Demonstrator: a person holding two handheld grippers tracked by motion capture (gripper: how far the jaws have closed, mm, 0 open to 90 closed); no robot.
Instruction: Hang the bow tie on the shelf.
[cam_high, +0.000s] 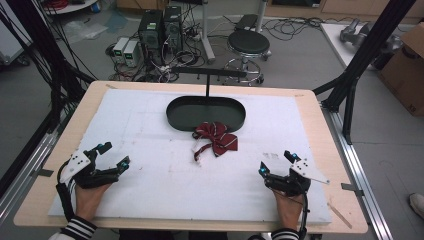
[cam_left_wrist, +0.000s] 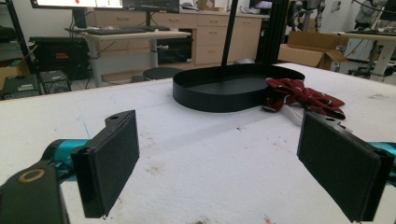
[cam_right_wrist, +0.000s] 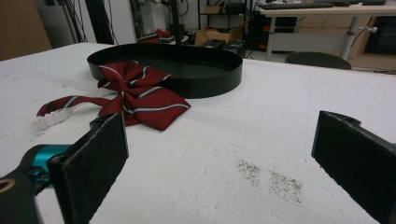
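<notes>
Both my left gripper (cam_high: 114, 154) and right gripper (cam_high: 275, 162) gape wide, nothing between the jaws; the red bow tie (cam_high: 216, 138) lies ahead, touching the black tray (cam_high: 205, 124).

High view overhead facing forward, both gripper views low, near tabletop, sharing black tray (cam_left_wrist: 233, 91) and bow tie (cam_right_wrist: 135, 95)

Left gripper (cam_high: 113, 156) and right gripper (cam_high: 276, 162): black frames with teal fittings at the jaw roots, each topped by a grey three-cornered plate dotted with small dark marks, and each trailing a black cable along the forearm. The jaws are flat black rectangular pads, one bearing a brass-coloured ring. Black-and-white striped sleeve cuffs (cam_high: 79, 229) are worn.
</notes>
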